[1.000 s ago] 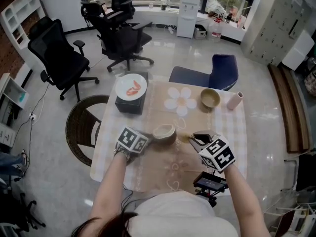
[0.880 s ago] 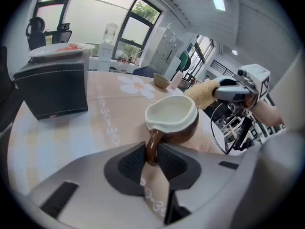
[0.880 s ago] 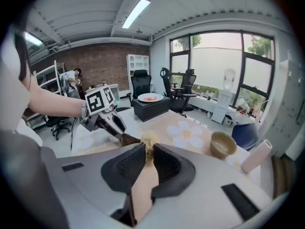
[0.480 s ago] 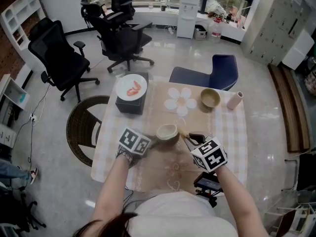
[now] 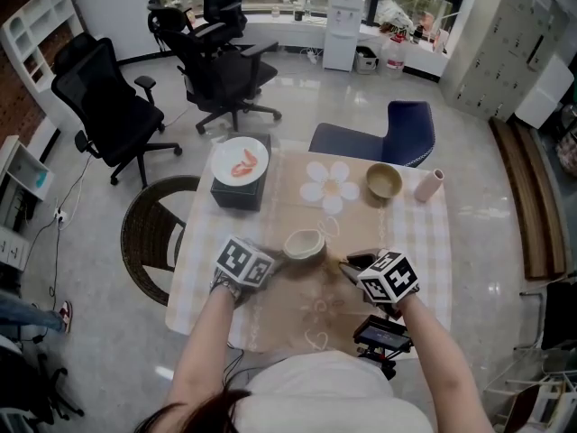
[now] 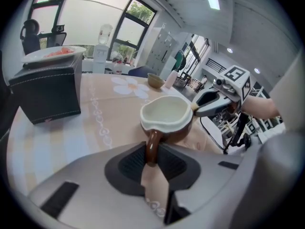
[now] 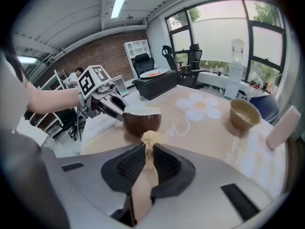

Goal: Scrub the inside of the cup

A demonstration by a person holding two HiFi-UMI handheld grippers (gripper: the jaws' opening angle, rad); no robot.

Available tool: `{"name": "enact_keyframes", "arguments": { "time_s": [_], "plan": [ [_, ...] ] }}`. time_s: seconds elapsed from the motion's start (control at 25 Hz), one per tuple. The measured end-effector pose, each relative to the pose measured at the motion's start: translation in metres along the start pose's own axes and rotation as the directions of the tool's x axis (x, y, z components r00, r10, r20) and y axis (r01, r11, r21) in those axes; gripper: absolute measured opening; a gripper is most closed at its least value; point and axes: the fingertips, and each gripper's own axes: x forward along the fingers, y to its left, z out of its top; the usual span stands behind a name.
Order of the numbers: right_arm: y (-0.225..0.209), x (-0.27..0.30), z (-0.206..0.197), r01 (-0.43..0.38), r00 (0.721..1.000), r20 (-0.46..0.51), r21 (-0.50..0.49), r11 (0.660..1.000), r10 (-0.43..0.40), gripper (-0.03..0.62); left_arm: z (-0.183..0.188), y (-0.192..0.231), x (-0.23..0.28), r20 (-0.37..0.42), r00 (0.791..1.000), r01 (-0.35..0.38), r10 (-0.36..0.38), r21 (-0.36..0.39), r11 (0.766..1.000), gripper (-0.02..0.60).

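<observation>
Cloth-covered table (image 5: 427, 242), black box (image 5: 236, 191), tan bowl (image 5: 383, 180), pink tumbler (image 5: 428, 184) lying

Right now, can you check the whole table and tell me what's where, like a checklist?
Surface: table under a beige cloth with flower patterns.
Job's things: brown cup, white inside, upright; straw-coloured scrubber near its side, not inside.
Clutter: plate with red food on a black box; bowl; pink tumbler.
Grippers: left gripper fingers clamp the cup's handle; right gripper fingers pinch the scrubber.
Cables: thin floor cable left of the table.
Surroundings: black office chairs, blue chair, wicker chair, water dispenser.
</observation>
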Motion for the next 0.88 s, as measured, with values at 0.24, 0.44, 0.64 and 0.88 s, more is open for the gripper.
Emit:
{"name": "enact_keyframes", "arguments": {
  "time_s": [0.24, 0.44, 0.64, 0.88],
  "plan": [
    [-0.015, -0.024, 0.030, 0.030, 0.990, 0.136, 0.022, 0.999, -0.033, 0.055, -0.009, -0.004, 0.004, -0.002, 0.999, -0.037, 0.037, 0.139, 0.990, 0.071],
    [-0.015, -0.026, 0.039, 0.025, 0.981, 0.193, -0.001, 1.000, -0.024, 0.055, -0.014, -0.009, 0.007, -0.022, 0.996, -0.075, 0.088, 0.344, 0.936, 0.069],
    [-0.010, -0.022, 0.035, -0.014, 0.977, 0.211, 0.001, 1.000, 0.014, 0.055, -0.016, -0.013, 0.008, -0.022, 0.991, -0.108, 0.135, 0.484, 0.868, 0.067],
    [-0.008, -0.006, 0.013, -0.075, 0.990, 0.119, -0.033, 0.997, 0.078, 0.055, -0.013, -0.014, 0.008, 0.028, 0.982, -0.161, 0.189, 0.655, 0.739, 0.066]
  ]
}}
